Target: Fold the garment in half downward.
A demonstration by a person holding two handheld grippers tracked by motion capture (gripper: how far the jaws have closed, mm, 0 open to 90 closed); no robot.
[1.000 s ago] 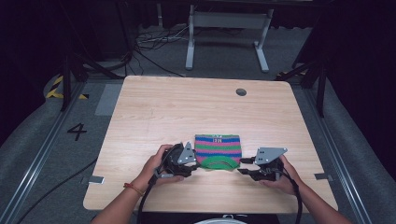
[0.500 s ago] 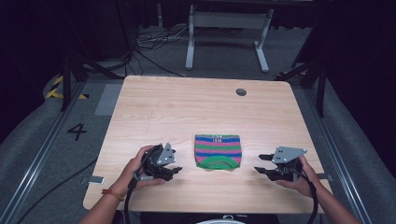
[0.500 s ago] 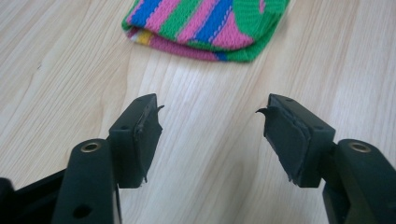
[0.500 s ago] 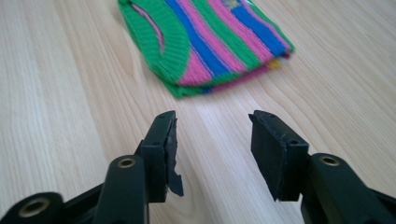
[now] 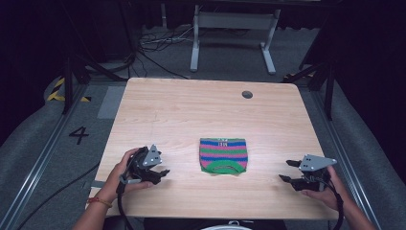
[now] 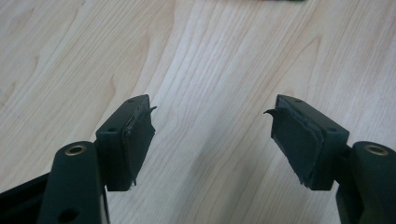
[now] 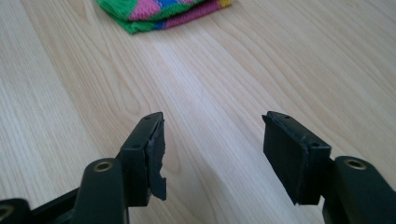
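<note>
While both tools gape empty, a folded striped cloth lies between them

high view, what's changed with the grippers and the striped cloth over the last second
Both grippers drew away from the folded striped cloth: the left gripper moved out to the left, the right gripper out to the right and toward the table's near edge. A second ago they were at the cloth's two sides; now both are open and apart from it. The cloth stayed flat in place.
</note>
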